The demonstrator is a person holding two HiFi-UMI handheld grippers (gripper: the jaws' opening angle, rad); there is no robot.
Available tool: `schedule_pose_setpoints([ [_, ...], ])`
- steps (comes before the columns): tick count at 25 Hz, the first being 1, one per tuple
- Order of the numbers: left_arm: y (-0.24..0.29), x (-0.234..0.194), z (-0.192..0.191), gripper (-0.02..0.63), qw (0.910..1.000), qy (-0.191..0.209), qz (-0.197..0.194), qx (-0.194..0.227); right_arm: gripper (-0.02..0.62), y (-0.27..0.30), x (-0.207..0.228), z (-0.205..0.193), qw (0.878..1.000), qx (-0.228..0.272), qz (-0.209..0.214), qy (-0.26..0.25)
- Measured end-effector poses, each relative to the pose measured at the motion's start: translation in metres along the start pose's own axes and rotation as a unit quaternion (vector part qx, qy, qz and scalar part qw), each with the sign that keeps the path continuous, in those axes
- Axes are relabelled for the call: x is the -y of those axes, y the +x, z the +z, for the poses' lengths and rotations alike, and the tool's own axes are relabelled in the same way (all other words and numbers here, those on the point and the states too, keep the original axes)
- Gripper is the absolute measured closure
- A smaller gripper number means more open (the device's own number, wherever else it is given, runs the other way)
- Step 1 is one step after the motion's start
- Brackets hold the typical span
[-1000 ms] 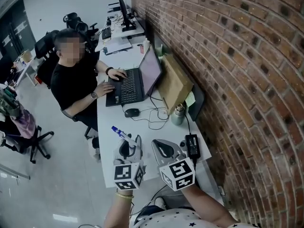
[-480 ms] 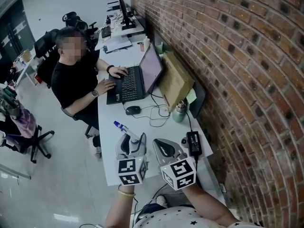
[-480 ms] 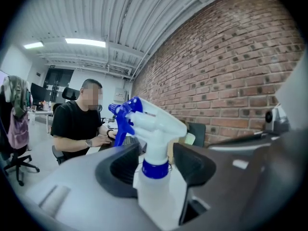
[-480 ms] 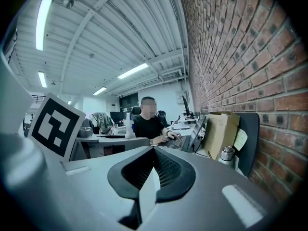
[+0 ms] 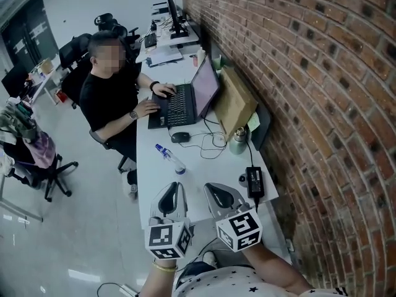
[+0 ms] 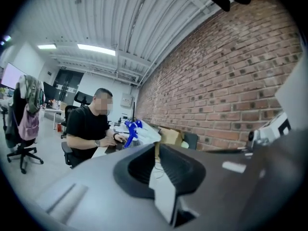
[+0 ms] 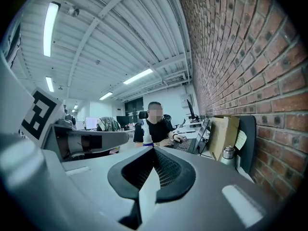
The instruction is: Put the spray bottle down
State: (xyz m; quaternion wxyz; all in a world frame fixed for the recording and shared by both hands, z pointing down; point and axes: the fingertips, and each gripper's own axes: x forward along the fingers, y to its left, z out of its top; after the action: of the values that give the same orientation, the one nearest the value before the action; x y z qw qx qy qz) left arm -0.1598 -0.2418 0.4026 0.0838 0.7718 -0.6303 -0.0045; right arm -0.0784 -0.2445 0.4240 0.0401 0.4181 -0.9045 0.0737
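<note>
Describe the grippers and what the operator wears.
Left gripper and right gripper: grey moulded shells, dark ribbed pads, each carrying a white cube with black square markers. Left jaws are closing, empty. Yellow band on the left wrist; white top with dark stars.

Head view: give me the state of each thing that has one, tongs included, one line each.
spray bottle: lying on its side on the desk, clear of both tongs.
left tongs: jaws closing, nothing between them.
right tongs: jaws together, empty.
laptop: lid open.
metal flask: upright, capped.
</note>
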Motion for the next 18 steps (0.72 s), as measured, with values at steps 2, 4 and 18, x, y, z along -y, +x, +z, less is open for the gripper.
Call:
schedule_pose_setpoints([
  [2,-0.019,0.008,0.002,0.597,0.9999,-0.009,0.007,0.006,0.597,-0.013,-0.008,0.0,1.0,0.002,0.012,0.001],
  [4,-0.035,0.016,-0.001,0.597,0.9998,-0.011,0.012,0.006,0.597,-0.026,-0.016,-0.002,1.0,0.001,0.026,0.001],
  [18,-0.112,0.059,-0.043,0.598,0.9976,-0.043,0.046,-0.028,0.597,-0.104,-0.053,-0.013,0.997,0.002,0.076,-0.016],
])
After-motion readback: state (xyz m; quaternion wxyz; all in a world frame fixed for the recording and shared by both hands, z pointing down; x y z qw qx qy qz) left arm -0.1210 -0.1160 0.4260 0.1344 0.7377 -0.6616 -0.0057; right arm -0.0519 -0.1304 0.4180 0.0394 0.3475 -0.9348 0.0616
